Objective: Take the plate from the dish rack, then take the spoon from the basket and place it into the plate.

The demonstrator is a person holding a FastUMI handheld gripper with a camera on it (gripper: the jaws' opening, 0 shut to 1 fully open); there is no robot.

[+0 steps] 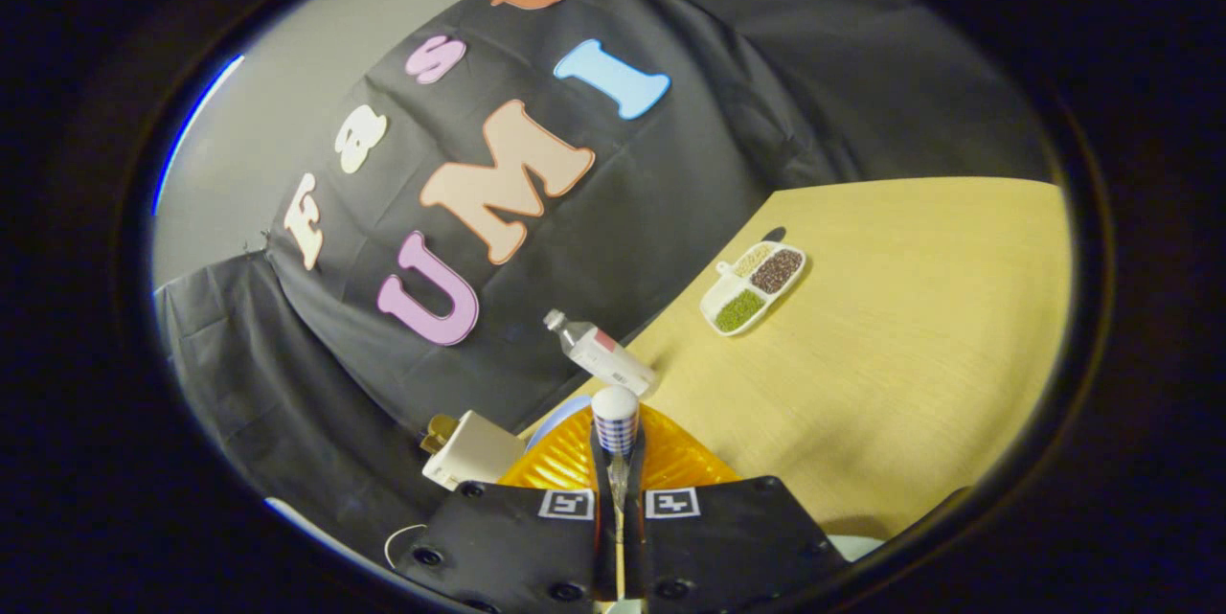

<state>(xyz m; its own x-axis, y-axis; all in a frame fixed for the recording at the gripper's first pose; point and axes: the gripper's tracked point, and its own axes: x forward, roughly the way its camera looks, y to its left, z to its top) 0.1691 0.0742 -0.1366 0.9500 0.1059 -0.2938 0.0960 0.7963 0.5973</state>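
Black cloth wall (670, 164), pale wooden table (910, 355).

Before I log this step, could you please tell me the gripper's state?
Gripper: shut on the slim spoon with the blue-and-white checked handle, above the ribbed orange plate.

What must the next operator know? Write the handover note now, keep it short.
Tongs: shut on the spoon, whose checked handle end sticks up between the fingers.
Just beyond the fingers: an orange ribbed piece with a light blue rim behind it; I cannot tell which is plate or basket.
Also on the wooden table: a small bottle, a divided dish of grains, and a white box.
Done: spoon gripped.
Left: set the spoon into the plate and release.
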